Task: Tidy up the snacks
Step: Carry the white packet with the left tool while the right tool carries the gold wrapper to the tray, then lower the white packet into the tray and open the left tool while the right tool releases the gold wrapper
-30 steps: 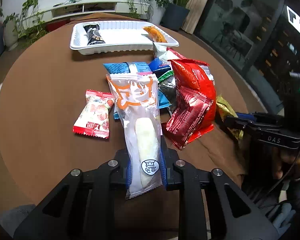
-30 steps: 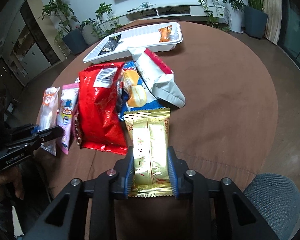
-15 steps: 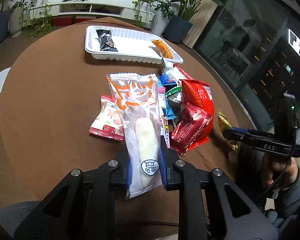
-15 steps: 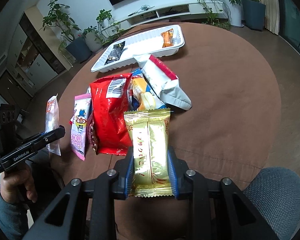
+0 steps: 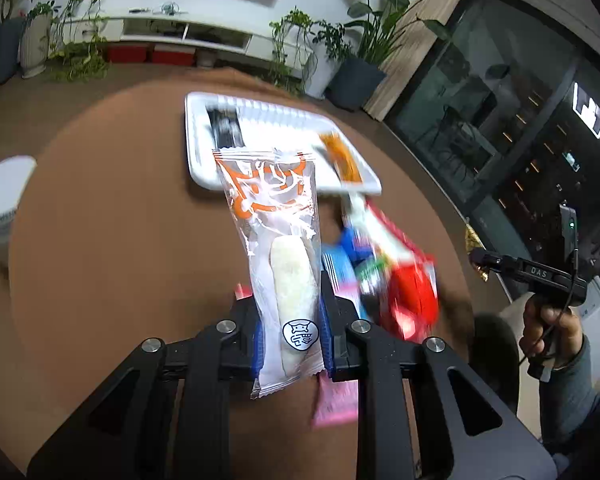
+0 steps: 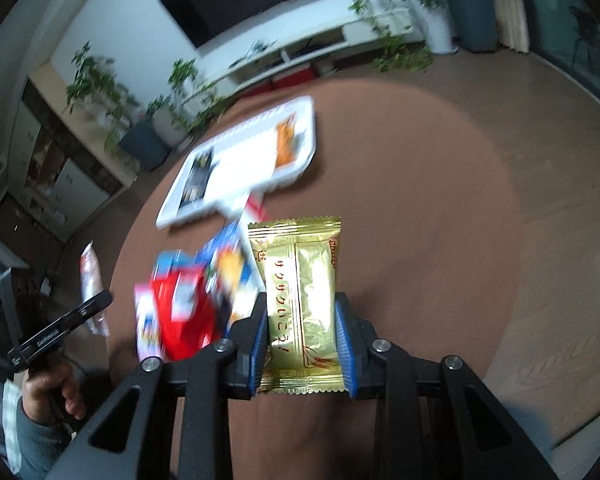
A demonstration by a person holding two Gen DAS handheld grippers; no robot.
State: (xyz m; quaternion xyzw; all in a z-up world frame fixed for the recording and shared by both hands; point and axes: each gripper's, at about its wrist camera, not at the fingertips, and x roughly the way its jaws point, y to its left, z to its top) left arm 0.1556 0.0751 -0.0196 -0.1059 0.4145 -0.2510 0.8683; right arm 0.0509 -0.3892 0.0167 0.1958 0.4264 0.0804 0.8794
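The left gripper (image 5: 291, 320) clamps a clear, orange-printed packet (image 5: 278, 240) holding a pale roll, while the right gripper (image 6: 303, 340) clamps a gold foil packet (image 6: 300, 288); both packets stand lifted above the round brown table (image 6: 420, 208). Beyond them, near the table's far edge, lies the white tray (image 5: 204, 160), with a dark packet (image 5: 225, 130) at one end and an orange snack (image 5: 342, 156) at the other, its middle bare. Between the grippers and the tray sits a blurred heap of loose snacks: a red bag (image 5: 414, 296), blue wrappers (image 5: 350, 242), a pink packet (image 5: 336, 398) and a white pouch with a red strip (image 6: 254, 206) whose end touches or overlaps the tray's near rim. In the right wrist view the table to the right of the heap is open brown surface out to its curved edge; in the left wrist view the table's left half is likewise bare. Potted plants (image 5: 356, 60) and a low white shelf (image 5: 180, 34) line the far wall, well apart from the table.
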